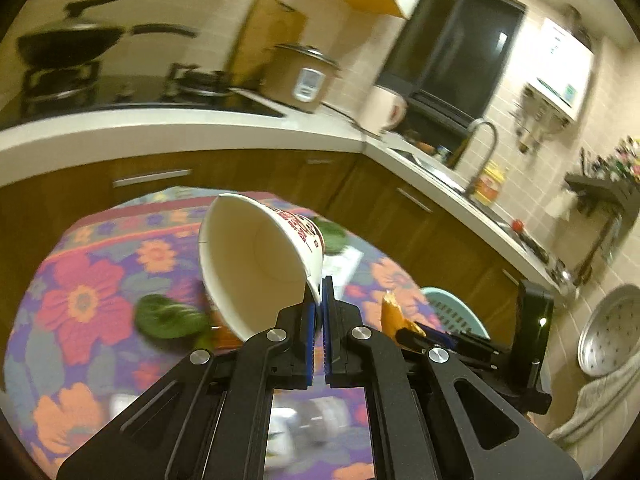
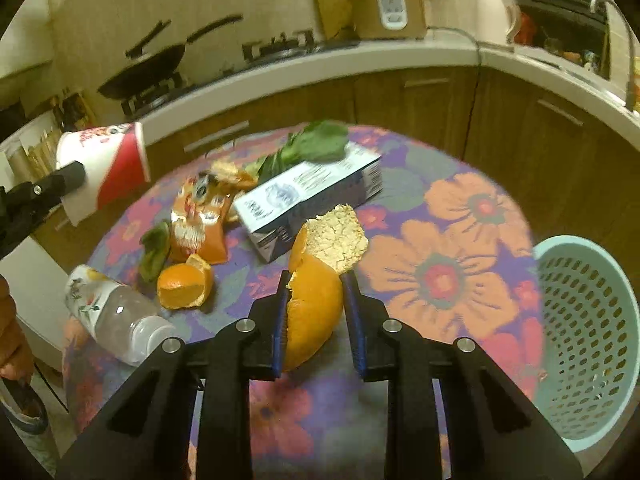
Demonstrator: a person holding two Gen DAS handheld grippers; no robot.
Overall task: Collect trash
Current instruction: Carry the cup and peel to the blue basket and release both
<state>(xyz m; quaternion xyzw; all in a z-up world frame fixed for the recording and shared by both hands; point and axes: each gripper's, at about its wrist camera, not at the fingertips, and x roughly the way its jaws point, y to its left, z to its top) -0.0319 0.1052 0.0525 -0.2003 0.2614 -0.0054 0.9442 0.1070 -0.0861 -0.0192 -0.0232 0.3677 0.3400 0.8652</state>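
Paper-thin at the wall, so gets pinched rather than cupped: clamps the left gripper (image 1: 320,292) fully shut on the rim of the cup (image 1: 256,264), carries it clear of the table (image 2: 440,280) and tips it sideways, mouth toward the left camera. Shows nothing inside the cup but bare white. Closes the right gripper (image 2: 315,278) on a big curl of orange peel (image 2: 316,312), pressing it near the fingertips with a sliver of gap lower down, seemingly just off the cloth. Has the basket (image 2: 592,340) at the table's right edge, probably for a short reach from either hand; looks empty where its mesh shows. Leaves a carton (image 2: 308,196), a snack bag (image 2: 200,220), a bottle (image 2: 116,320), an orange piece (image 2: 184,286) and some leaves (image 2: 320,144) loose on the cloth.
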